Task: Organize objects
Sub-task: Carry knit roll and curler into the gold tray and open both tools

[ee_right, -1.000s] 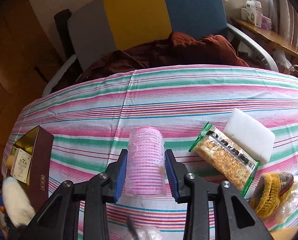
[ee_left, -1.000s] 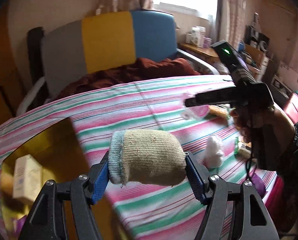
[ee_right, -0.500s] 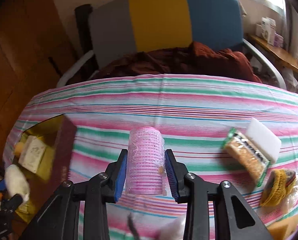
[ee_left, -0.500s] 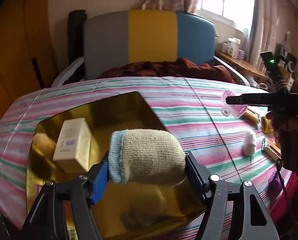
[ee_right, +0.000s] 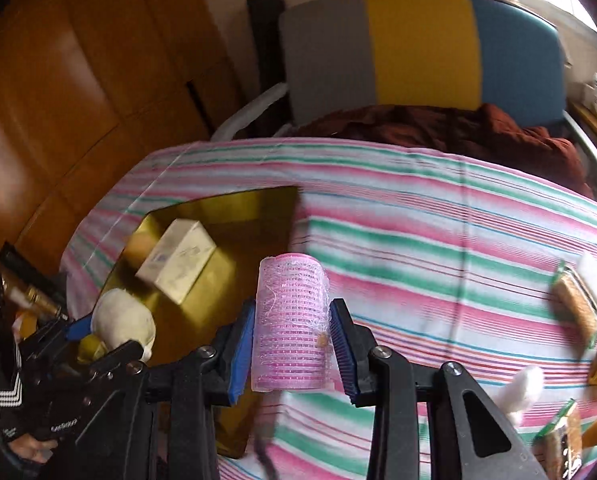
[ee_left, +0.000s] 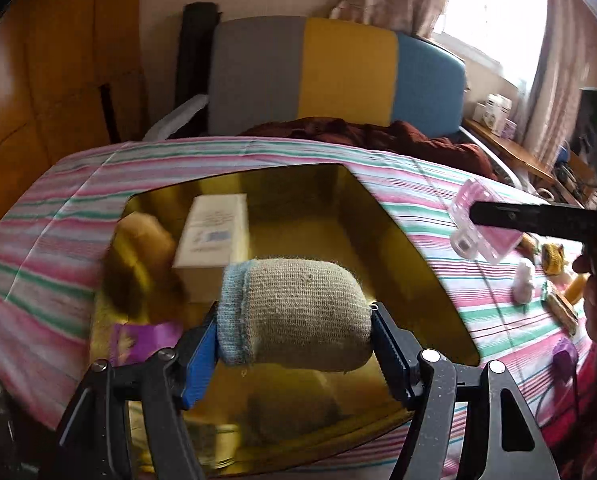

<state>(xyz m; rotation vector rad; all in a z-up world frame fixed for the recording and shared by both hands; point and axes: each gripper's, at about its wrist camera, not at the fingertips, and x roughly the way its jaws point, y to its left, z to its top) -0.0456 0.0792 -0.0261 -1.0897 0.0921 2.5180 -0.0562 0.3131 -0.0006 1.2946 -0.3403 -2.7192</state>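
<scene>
Left wrist view: we see the left claw (ee_left: 294, 346) clamped on a rolled beige sock (ee_left: 298, 312) with a pale blue cuff, its blue pads pressing the roll's two ends. The sock hangs above the open gold box (ee_left: 398, 264), which lies on the striped counter (ee_left: 58, 216). Inside the box lie a cream carton (ee_left: 214, 236), a soft tan item (ee_left: 142, 240) just beside it, and a purple wrapper (ee_left: 146, 336) near the lower left corner. At right, the right claw (ee_left: 482, 232) holds a pink hair roller (ee_left: 478, 224) above the counter, well clear of the box's right wall.

Right wrist view: we see the right claw (ee_right: 292, 344) closed narrowly on the pink hair roller (ee_right: 292, 324), which stands upright between the blue pads. The roller sits above the counter (ee_right: 418, 248) just right of the gold box (ee_right: 226, 280); the cream carton (ee_right: 178, 260) lies tilted inside. At lower left the left claw (ee_right: 110, 332) carries the sock (ee_right: 122, 320) over the box. Snack packets (ee_right: 578, 308) and other small items, blurred, lie along the counter's right edge. A grey, yellow and blue chair back (ee_right: 418, 52) stands behind the counter.
</scene>
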